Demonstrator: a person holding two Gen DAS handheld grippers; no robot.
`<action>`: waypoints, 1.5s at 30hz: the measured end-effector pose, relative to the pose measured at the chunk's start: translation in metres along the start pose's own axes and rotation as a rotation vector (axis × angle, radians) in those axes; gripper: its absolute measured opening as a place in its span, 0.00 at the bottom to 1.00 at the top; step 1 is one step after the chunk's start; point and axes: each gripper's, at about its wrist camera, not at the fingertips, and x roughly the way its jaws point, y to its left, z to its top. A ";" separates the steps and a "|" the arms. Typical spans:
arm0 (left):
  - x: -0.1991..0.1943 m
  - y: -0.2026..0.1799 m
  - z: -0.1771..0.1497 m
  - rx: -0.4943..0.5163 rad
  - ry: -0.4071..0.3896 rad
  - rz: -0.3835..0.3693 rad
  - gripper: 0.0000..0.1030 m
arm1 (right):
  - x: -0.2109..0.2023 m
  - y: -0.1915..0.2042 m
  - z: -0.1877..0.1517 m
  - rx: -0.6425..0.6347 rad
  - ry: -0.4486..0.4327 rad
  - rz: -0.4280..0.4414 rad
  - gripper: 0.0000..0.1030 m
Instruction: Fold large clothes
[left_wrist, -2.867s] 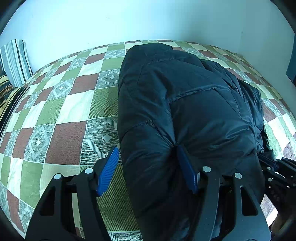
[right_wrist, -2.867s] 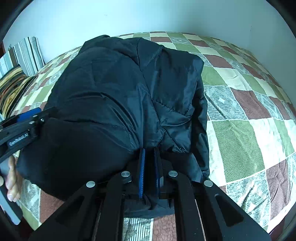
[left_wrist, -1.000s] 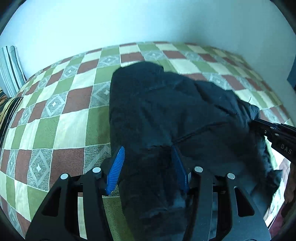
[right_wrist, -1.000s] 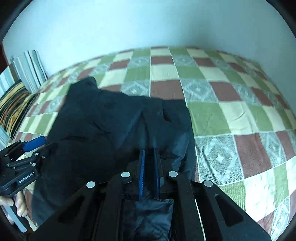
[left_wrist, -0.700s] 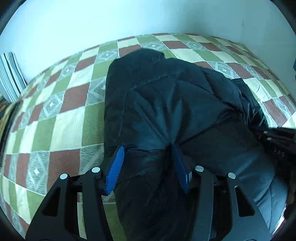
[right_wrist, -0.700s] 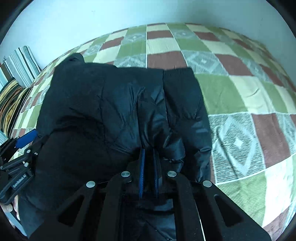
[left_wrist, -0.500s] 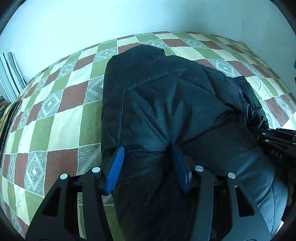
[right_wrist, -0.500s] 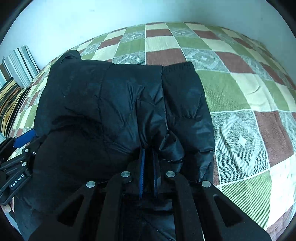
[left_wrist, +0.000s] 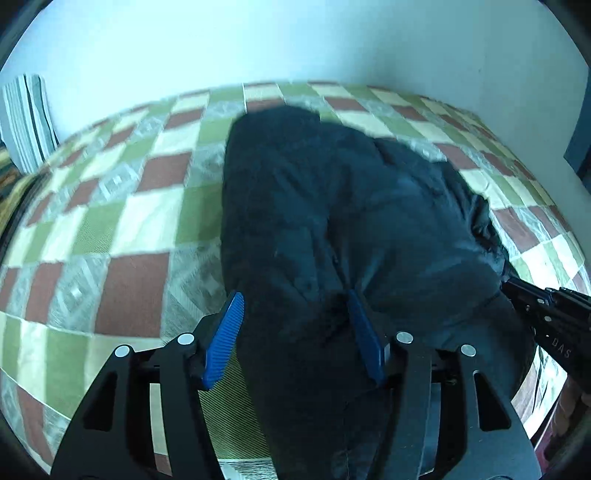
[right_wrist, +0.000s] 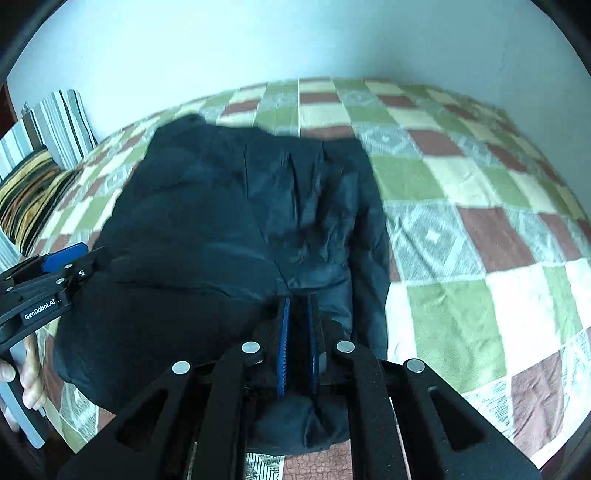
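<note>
A black puffy jacket (left_wrist: 332, 203) lies bunched on the checked quilt (left_wrist: 129, 221), its near end raised between my grippers. My left gripper (left_wrist: 294, 295) straddles a thick fold of it. The jaws are opening, with the right pad (left_wrist: 364, 332) still sunk into the fabric and the left pad's tip at the jacket's edge. In the right wrist view the jacket (right_wrist: 221, 221) spreads left and ahead. My right gripper (right_wrist: 297, 297) is shut on a thin fold at its near edge. The left gripper (right_wrist: 66, 258) shows at the far left, and the right gripper (left_wrist: 517, 291) at the right edge.
The quilt (right_wrist: 480, 240) runs back to a pale wall. Striped pillows (right_wrist: 33, 177) stand at the bed's left end. A person's hand (right_wrist: 29, 384) holds the left gripper's handle. Bare quilt lies to the jacket's left and right.
Both grippers have pulled back toward the bed's near edge, and the jacket has come with them. It now looks smaller and blurred. The left pads stand slightly wider apart.
</note>
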 end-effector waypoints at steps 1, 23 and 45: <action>0.004 0.000 -0.001 -0.004 0.006 -0.008 0.57 | 0.008 -0.001 -0.001 0.006 0.021 0.002 0.09; -0.048 0.029 -0.021 -0.082 -0.066 0.003 0.79 | -0.045 -0.032 -0.013 0.152 -0.108 0.026 0.54; -0.045 0.029 -0.049 -0.127 -0.042 -0.071 0.88 | 0.017 -0.043 -0.049 0.316 0.063 0.222 0.69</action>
